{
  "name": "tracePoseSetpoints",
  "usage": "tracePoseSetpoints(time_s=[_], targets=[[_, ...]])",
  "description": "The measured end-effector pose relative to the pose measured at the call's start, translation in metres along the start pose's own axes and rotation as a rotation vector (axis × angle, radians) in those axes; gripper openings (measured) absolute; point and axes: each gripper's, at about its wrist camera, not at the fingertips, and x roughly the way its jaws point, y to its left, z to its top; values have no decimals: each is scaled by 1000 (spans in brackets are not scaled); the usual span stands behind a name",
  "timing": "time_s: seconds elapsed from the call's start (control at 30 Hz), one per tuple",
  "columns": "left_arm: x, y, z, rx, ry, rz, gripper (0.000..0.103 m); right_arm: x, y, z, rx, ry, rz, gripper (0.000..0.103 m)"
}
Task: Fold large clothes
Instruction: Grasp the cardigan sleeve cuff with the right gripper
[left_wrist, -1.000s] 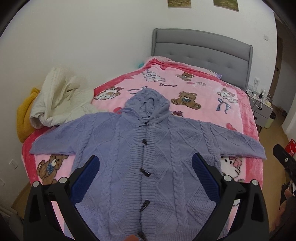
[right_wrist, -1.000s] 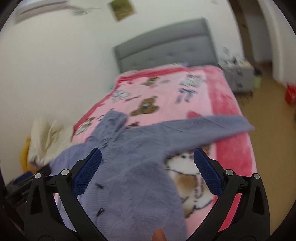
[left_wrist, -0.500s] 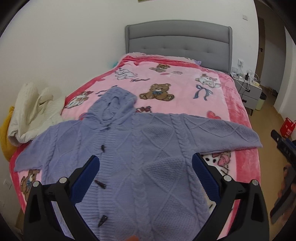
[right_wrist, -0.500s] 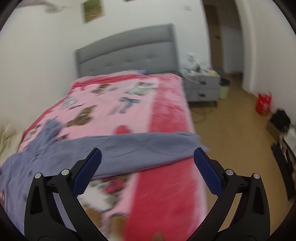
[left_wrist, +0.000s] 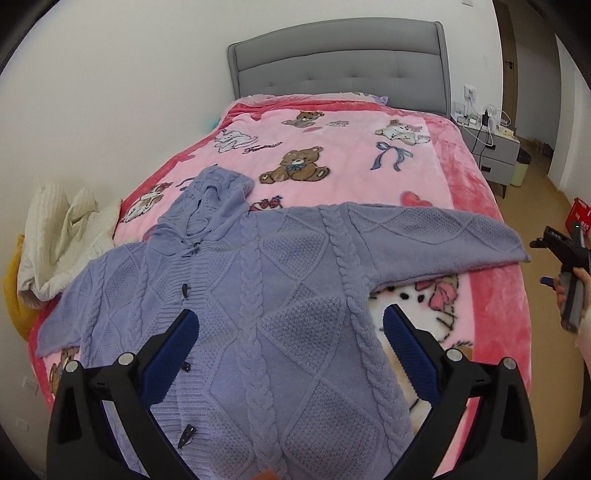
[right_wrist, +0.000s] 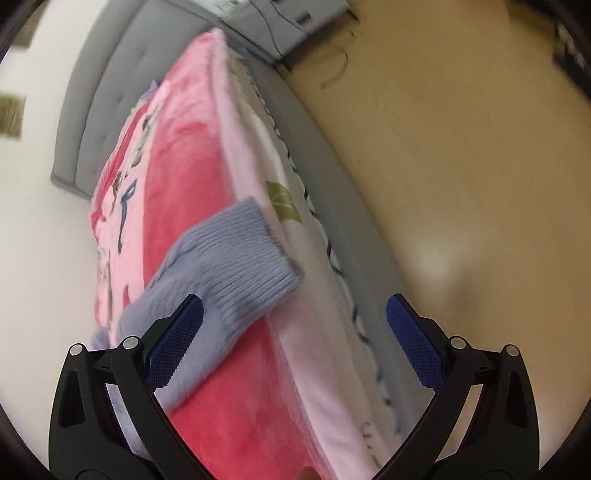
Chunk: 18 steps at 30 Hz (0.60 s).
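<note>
Left wrist view: bed (left_wrist: 476, 206) under a pink cartoon blanket (left_wrist: 343, 155), grey headboard (left_wrist: 340, 62) at the far end. Purple cable-knit cardigan (left_wrist: 280, 295) spread flat across the near half of the bed, front up, hood (left_wrist: 214, 199) pointing toward the headboard, both sleeves stretched out to the side edges. Cream quilt (left_wrist: 62, 236) bunched at the bed's left edge, just beside the left sleeve. Nightstand (left_wrist: 491, 147) past the far right corner of the bed. Left gripper (left_wrist: 291, 354) above the cardigan's lower body, jaws wide apart, nothing between them. Right gripper (left_wrist: 569, 258) seen at the frame's right border, off the bed's right edge, near the sleeve end.

Right wrist view, blurred: right gripper (right_wrist: 295, 343) jaws spread wide, empty, aimed along the bed's right edge. Sleeve cuff (right_wrist: 251, 251) lying on the blanket at that edge, slightly overhanging, just beyond the left finger (right_wrist: 173, 350); touching or not, cannot tell.
</note>
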Motion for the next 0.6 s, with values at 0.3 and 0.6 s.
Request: tracePoseSetpoints(time_s=[0.3,0.6], targets=[[-10,15,-3,-39,-5,11,98,28,11,0,62,98,153,60],[-16,29,-6,-52,-13,10,98,17,46,-8,-59,8,144,10]])
